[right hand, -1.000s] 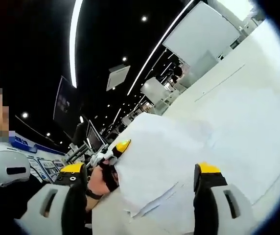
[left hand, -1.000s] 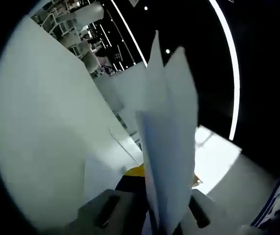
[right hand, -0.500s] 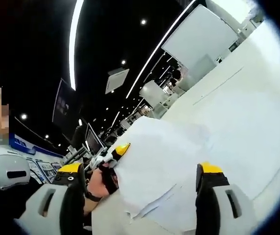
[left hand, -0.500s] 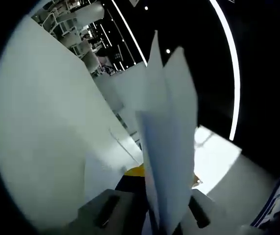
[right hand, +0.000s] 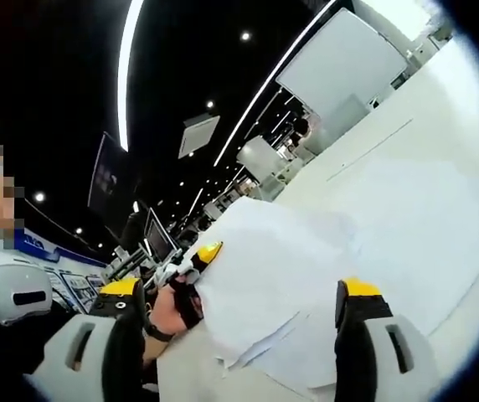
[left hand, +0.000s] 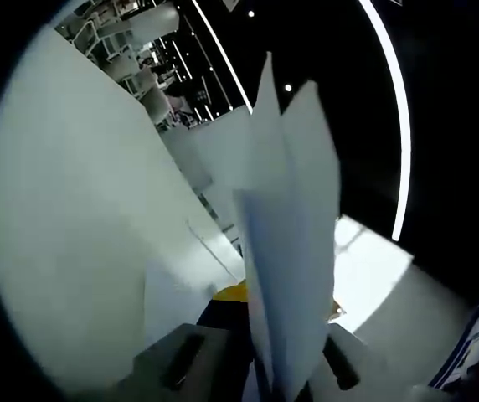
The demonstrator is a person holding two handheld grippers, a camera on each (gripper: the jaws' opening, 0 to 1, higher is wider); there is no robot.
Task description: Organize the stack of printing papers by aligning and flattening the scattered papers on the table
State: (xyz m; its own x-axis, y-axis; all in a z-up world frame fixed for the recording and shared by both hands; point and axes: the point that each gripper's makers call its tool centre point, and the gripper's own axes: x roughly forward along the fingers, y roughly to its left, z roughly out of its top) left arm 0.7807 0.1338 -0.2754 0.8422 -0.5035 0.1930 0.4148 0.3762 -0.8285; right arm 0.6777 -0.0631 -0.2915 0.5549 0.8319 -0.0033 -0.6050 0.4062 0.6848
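In the left gripper view, the left gripper (left hand: 273, 356) has its fingers (left hand: 191, 358) drawn narrow, pinching the lower edge of a sheaf of printing papers (left hand: 288, 251) that rises edge-on straight up the middle of the view, its sheets fanning slightly apart toward the top. Yellow tips show on either side of the sheets where the fingers meet them. To the left of the held papers lies the broad white surface (left hand: 72, 226), with more pale sheets resting flat on it beside the fingers. In the right gripper view, the right gripper (right hand: 239, 301) holds its fingers (right hand: 361, 310) wide apart, one at the lower left and one at the lower right, each with a yellow tip, and nothing is between them but open space above the papers. The papers (right hand: 306, 268) there spread loosely over the white surface (right hand: 424, 167), their edges uneven and overlapping near the bottom of the view. At the left edge of that spread, the left gripper (right hand: 198, 258) shows with a yellow tip touching the sheets, a person's hand (right hand: 171, 311) behind it.
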